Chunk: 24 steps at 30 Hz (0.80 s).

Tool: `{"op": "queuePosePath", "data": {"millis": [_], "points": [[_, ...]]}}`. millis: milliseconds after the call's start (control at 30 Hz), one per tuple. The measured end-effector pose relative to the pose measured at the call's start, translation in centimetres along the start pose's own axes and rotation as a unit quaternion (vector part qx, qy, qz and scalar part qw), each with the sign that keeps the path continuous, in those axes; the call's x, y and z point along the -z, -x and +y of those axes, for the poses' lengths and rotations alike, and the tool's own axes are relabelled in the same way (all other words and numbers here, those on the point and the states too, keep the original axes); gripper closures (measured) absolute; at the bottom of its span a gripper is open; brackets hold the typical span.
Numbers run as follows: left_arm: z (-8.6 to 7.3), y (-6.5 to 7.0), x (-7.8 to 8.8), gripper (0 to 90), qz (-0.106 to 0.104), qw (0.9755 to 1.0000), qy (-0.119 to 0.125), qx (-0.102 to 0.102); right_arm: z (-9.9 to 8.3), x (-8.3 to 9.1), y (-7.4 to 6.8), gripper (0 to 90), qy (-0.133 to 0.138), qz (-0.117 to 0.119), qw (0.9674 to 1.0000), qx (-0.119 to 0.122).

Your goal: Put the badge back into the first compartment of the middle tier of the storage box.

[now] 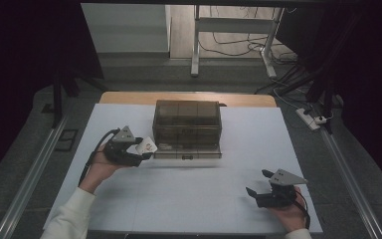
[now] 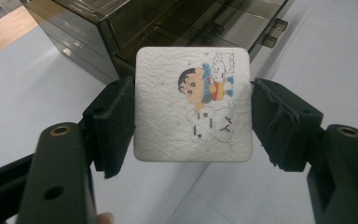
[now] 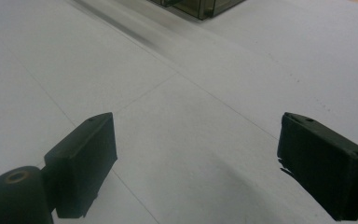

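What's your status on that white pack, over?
Left gripper shut on white cartoon pack, beside smoky drawer box. Right gripper open, empty. Path clear.

We saw a white square pack with rounded corners and a crinkled face, printed with a cartoon boy and a spotted white dog right of its centre. It was held off the table, gripped at its left and right edges, its printed face upright. It hung left of centre, just beside the near left corner of the smoky brown box, by the box's pulled-out drawer.
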<state>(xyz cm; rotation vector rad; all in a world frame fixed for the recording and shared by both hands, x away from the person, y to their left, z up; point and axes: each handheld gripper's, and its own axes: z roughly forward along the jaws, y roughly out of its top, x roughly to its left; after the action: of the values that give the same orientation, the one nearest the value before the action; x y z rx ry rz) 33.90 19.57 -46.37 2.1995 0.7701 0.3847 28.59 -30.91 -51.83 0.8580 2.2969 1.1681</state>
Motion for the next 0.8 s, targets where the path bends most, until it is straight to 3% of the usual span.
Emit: {"op": "queuePosePath", "data": {"millis": [800], "points": [[1.8,0.0,-2.7,32.4,-0.019,0.9998,-0.007,-0.007,0.0,0.0,0.0,11.4,-0.003,0.001,1.0,0.0]]}}
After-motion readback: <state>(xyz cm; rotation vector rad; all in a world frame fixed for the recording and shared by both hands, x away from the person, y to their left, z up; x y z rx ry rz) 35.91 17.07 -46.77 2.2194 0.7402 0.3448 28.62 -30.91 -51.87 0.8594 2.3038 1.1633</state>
